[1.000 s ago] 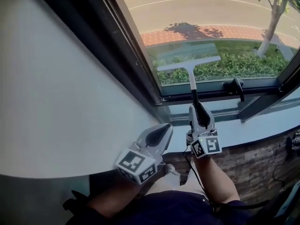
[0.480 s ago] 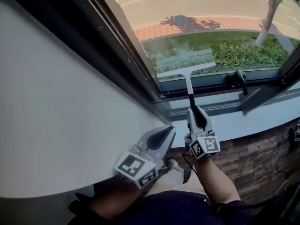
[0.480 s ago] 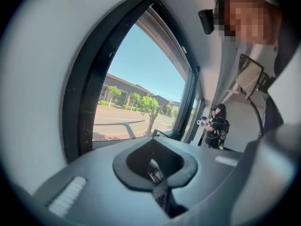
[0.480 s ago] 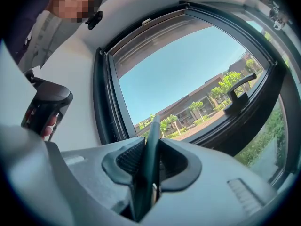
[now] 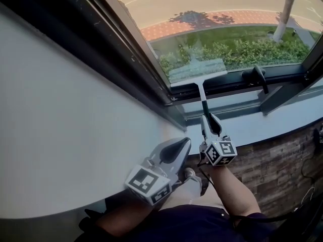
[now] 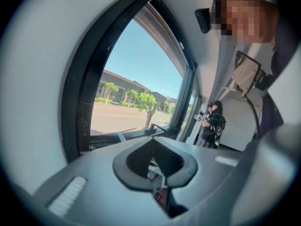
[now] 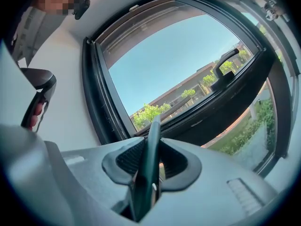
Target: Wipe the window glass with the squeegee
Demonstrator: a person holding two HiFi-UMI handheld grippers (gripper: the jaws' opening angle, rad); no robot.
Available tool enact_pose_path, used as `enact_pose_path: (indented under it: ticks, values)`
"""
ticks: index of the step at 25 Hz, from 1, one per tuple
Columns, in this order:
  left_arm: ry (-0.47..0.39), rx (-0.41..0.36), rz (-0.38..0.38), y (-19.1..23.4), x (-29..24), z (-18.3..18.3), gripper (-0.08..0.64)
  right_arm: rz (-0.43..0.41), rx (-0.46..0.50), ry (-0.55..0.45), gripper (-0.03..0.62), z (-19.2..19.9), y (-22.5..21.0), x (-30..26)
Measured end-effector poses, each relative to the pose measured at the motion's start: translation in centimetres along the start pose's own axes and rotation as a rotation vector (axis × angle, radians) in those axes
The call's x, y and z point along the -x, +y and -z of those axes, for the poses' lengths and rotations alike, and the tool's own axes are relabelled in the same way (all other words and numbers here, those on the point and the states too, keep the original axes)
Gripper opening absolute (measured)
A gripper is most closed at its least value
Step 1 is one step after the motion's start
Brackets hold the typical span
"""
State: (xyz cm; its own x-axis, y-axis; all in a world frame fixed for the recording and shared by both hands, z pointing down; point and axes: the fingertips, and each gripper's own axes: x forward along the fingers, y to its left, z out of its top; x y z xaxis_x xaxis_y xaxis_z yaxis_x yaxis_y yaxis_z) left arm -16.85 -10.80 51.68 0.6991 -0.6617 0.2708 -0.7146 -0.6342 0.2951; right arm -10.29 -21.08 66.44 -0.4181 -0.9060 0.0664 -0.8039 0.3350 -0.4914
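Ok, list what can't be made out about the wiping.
Head view: whether the squeegee blade touches the glass, too small and distant.
Head view: the glass's top, cut off by the picture's edge.
Right gripper view: the blade, lost behind the handle in the right claw.

My 2 grippers look alike; the left gripper (image 5: 174, 153) and the right gripper (image 5: 209, 124) each have a smooth pale grey shell which narrows to 2 jaws lined with black pads (image 7: 129, 158); in the right gripper view these pads are finely ribbed, and a small white ribbed patch (image 7: 244, 196) sits on the shell; at the back of each gripper is a cube (image 5: 149, 184) with black square markers on white faces; a thin black cable (image 5: 267, 218) runs beside my right forearm; my clothing (image 5: 192, 226) is dark navy.
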Motion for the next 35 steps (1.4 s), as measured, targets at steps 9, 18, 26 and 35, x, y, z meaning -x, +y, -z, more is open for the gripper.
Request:
enact_pose_path:
  ticks: [9,18,26,35]
  values:
    - [-0.055,0.044,0.007,-0.2,-0.3,-1.2,0.005,-0.010,0.057,0.048,0.104,-2.2,0.2,1.3]
    - [-0.054,0.030,-0.023,0.4,-0.6,-1.6,0.005,-0.084,0.270,-0.042,0.104,-12.0,0.4,5.4]
    - [-0.151,0.026,0.024,-0.2,-1.8,-4.1,0.005,-0.032,0.353,-0.145,0.104,-19.9,-1.9,7.5]
    - [-0.211,0.027,-0.033,1.9,-4.0,-6.0,0.005,-0.001,0.357,-0.191,0.104,-23.0,-4.1,7.9]
